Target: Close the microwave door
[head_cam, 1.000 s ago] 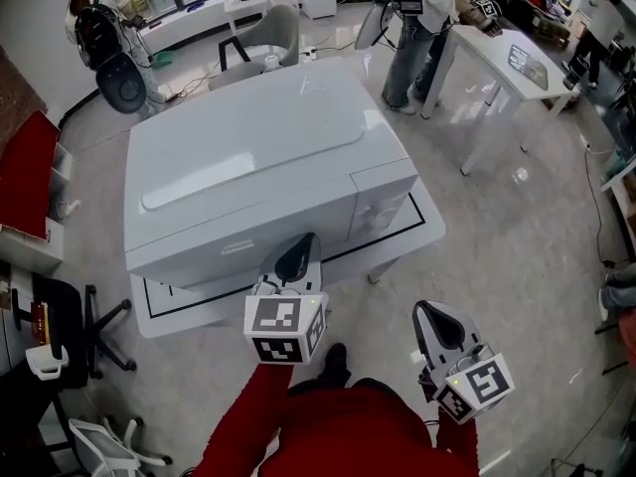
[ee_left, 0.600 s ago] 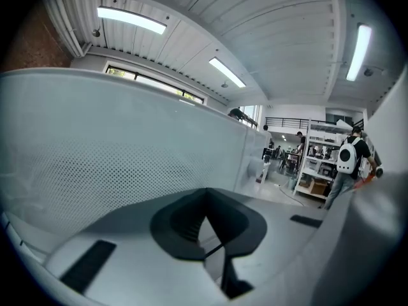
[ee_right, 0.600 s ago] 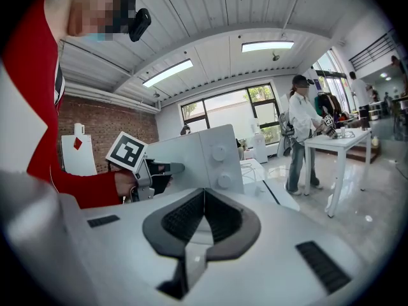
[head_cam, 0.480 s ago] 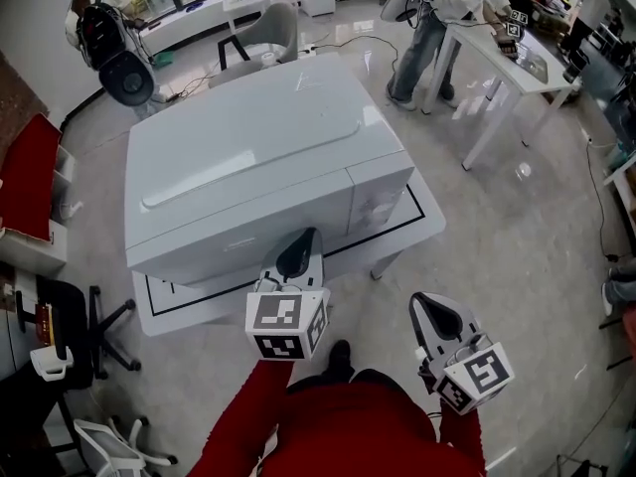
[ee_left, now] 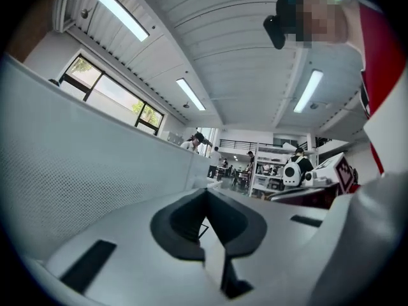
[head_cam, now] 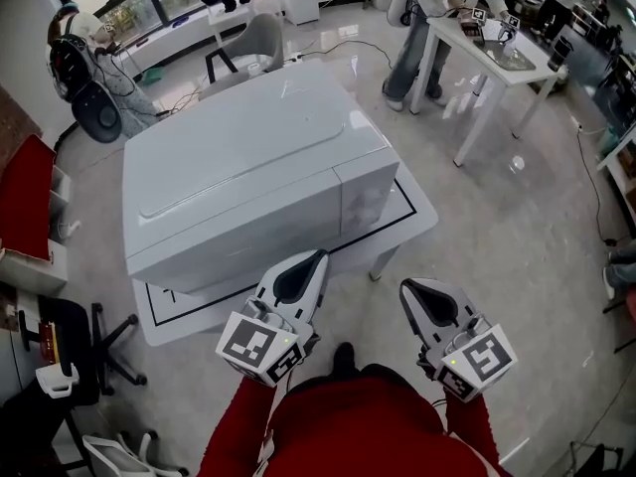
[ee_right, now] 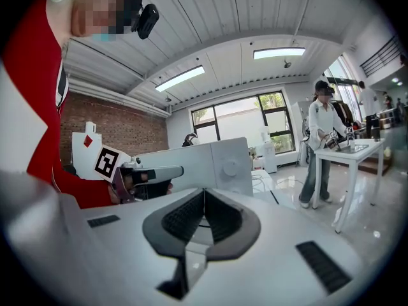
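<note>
Head view: the microwave sits on the white table, its door flush with the body. The left gripper is near its front and the right gripper is off to the side. Left gripper view: jaws pressed together, empty, microwave wall at left. Right gripper view: jaws together too, nothing between, microwave ahead.
</note>
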Demonstrator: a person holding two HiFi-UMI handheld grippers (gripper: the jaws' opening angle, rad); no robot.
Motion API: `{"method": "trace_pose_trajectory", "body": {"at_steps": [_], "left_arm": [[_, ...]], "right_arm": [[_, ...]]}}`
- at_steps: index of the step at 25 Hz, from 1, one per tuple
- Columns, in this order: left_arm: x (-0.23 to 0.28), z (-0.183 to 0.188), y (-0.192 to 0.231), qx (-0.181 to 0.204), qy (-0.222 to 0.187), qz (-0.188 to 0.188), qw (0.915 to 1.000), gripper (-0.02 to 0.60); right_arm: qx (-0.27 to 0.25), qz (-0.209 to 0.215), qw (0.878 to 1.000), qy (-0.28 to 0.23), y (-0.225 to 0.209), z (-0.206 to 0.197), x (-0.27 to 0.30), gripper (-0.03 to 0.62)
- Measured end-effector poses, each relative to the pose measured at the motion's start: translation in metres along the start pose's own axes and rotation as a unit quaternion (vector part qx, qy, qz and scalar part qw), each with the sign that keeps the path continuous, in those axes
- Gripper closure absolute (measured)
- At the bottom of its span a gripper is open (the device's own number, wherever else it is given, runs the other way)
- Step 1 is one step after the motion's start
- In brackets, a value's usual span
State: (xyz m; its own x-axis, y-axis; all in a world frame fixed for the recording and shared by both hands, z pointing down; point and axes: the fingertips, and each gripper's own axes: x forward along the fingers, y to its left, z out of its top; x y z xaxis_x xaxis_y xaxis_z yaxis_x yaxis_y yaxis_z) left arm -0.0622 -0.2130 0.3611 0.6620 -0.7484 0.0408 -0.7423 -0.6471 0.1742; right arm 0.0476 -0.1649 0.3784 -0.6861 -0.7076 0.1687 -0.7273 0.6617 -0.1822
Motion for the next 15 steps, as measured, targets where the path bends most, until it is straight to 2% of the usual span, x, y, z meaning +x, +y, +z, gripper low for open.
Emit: {"method": "trace_pose_trajectory", "body": {"at_steps": [5, 8, 11, 15], "left_arm": [[-0.022, -0.003, -0.008, 0.006, -0.004, -0.029, 0.9996, 0.574], [-0.028, -0.008, -0.015, 0.024, 0.009, -0.043, 0.9988, 0.574], [-0.034, -0.014, -0.020, 0.041, 0.022, -0.049, 0.9977, 0.574], [-0.041, -0.019, -0.024, 0.038, 0.025, -0.047, 0.9979, 0.574]], "right_arm": [[0.006, 0.004, 1.000, -0.004, 0.005, -0.002, -0.004, 0.579], [0.005, 0.012, 1.000, -0.010, 0.006, 0.002, -0.006, 0.579], [0.008, 0.012, 1.000, -0.013, 0.008, 0.002, -0.007, 0.579], [0.002, 0.015, 1.000, -0.023, 0.012, 0.003, -0.009, 0.580]]}}
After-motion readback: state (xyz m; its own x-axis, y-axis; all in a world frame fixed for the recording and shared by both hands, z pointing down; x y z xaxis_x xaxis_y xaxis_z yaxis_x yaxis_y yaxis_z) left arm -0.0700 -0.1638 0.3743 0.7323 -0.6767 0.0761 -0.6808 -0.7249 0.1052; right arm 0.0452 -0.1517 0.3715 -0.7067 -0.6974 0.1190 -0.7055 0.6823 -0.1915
